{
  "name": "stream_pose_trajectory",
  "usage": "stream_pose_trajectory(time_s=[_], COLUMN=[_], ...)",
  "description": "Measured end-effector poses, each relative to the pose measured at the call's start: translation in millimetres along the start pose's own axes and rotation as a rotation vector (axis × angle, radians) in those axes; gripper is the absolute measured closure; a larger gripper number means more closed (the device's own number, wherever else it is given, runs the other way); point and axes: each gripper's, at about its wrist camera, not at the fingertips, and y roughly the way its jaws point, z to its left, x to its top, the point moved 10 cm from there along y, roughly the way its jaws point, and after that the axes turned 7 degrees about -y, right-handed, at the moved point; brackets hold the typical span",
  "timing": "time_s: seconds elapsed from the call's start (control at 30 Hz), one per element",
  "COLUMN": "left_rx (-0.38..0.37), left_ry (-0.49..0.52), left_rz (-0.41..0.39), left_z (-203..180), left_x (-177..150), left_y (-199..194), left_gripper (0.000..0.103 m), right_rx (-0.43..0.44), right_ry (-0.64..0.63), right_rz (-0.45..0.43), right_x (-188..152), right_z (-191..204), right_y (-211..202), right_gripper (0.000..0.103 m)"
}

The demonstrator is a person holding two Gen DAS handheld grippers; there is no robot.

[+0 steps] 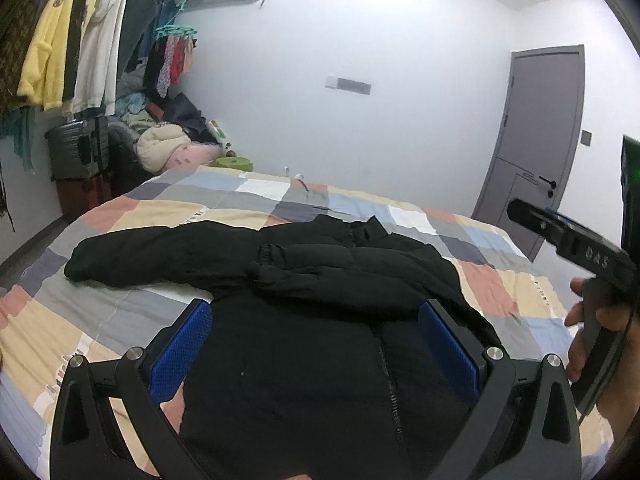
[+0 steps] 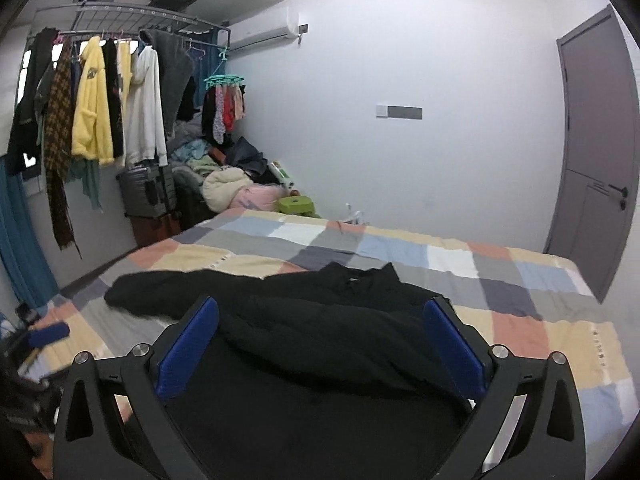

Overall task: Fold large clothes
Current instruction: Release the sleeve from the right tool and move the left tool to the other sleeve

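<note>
A black zip-up jacket lies front up on the bed, collar toward the far wall. One sleeve stretches out to the left; the other sleeve is folded across the chest. My left gripper hangs open over the jacket's lower half, with nothing between its blue pads. In the right wrist view the jacket lies below my right gripper, whose jaws stand wide open and empty. A hand holds the right gripper's handle at the right edge of the left wrist view.
The bed has a patchwork sheet of grey, beige, pink and blue squares. At the back left stand a rack of hanging clothes, a grey suitcase and a heap of clothes. A grey door is shut at right.
</note>
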Motion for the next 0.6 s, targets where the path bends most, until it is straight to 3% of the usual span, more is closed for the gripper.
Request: stream_pose_trajectory(time_s=[0.6], left_rx=[-0.057], left_ry=[0.027], left_rz=[-0.021], left_z=[-20.1], left_x=[-25.2], left_y=[7.4], left_gripper=[0.000], right_rx=[-0.058], right_ry=[0.091], right_rz=[0.017], right_x=[-108.3], right_z=[-32.1], right_y=[-55.2], right_gripper=[0.000])
